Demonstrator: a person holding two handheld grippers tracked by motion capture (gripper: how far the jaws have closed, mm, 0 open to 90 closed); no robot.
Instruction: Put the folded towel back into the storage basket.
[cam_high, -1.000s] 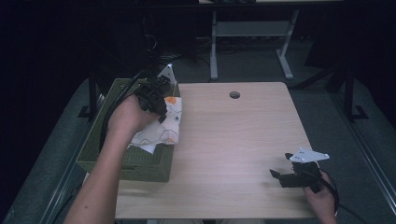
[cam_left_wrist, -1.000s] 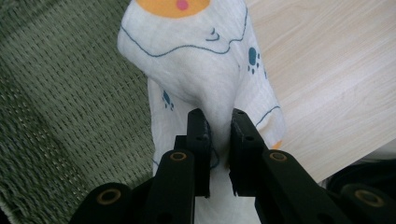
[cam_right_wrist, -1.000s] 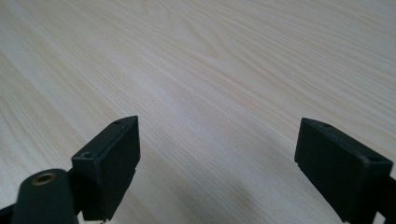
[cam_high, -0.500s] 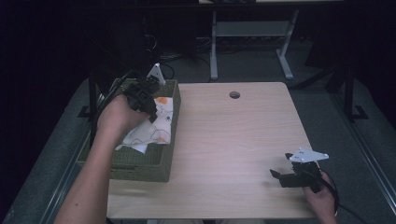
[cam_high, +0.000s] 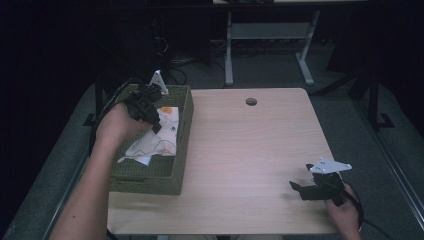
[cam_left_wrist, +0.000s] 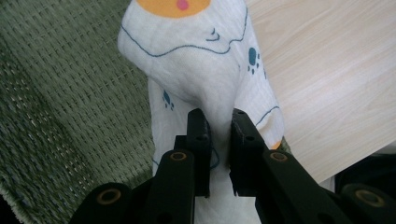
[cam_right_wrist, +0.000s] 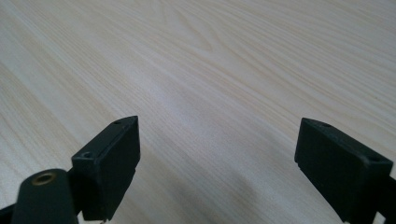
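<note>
**Left gripper pinching cloth over basket, right gripper idle**

Currently logged: white cloth (cam_high: 159, 136) with blue paw prints, blue outline and an orange patch sat in the green woven basket (cam_high: 183, 131) at the table's left edge. In the high view it lay crumpled across the basket's middle, one end toward the far right corner, the other trailing toward the near left.

Left gripper (cam_left_wrist: 218, 122) had its jaws nearly closed on a raised fold of the cloth; fabric was bunched in the narrow gap between the two black pads and ran on under them. Left gripper view showed basket weave to the left of the cloth and bare wood to the right. In the high view that gripper (cam_high: 150, 112) was over the far half of the basket, the left hand (cam_high: 114, 125) behind it, grey three-cornered plate pointing away from the person.

Right gripper (cam_right_wrist: 217, 154) had its jaws spread wide with nothing between them, just wood grain below. High view put it (cam_high: 312, 189) at the near right corner of the table (cam_high: 250, 150), well apart from the basket, held by the right hand (cam_high: 344, 210), plate on top, cable trailing off the edge.

Round cable hole (cam_high: 251, 101) sat near the table's far edge. Dark floor and a grey desk frame (cam_high: 270, 35) lay beyond.
</note>
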